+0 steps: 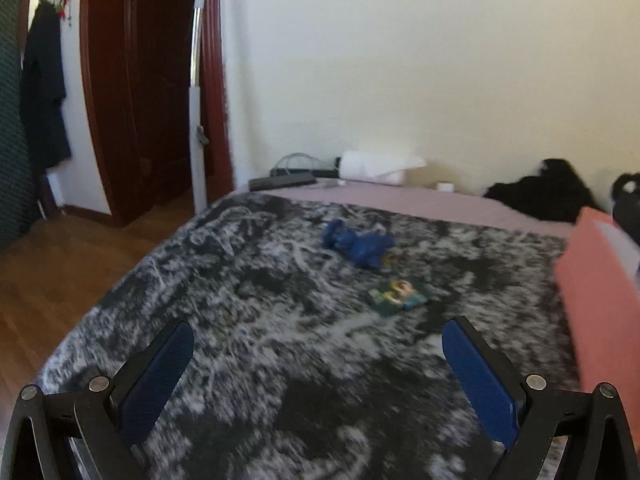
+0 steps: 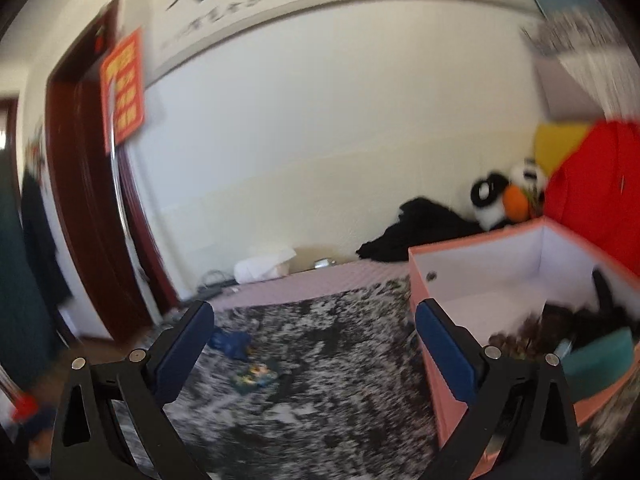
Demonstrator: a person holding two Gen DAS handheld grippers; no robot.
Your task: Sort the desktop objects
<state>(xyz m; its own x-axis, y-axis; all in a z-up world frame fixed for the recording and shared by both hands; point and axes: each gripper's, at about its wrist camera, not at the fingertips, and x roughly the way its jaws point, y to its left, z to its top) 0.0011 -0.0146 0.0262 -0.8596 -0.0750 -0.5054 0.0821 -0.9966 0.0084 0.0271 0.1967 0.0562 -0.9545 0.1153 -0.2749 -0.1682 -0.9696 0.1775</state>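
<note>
Left gripper (image 1: 318, 344) wide, empty; green card (image 1: 398, 297) just ahead, slightly right; blue toy (image 1: 358, 245) beyond; right gripper (image 2: 314, 334) wide too, farther off.

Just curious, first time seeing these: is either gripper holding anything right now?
No. The left gripper and right gripper are both open, with nothing between their fingers.

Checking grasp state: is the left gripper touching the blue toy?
Apart. The left wrist view shows the left gripper open, with bare blanket between its fingertips and the blue toy farther ahead.
</note>
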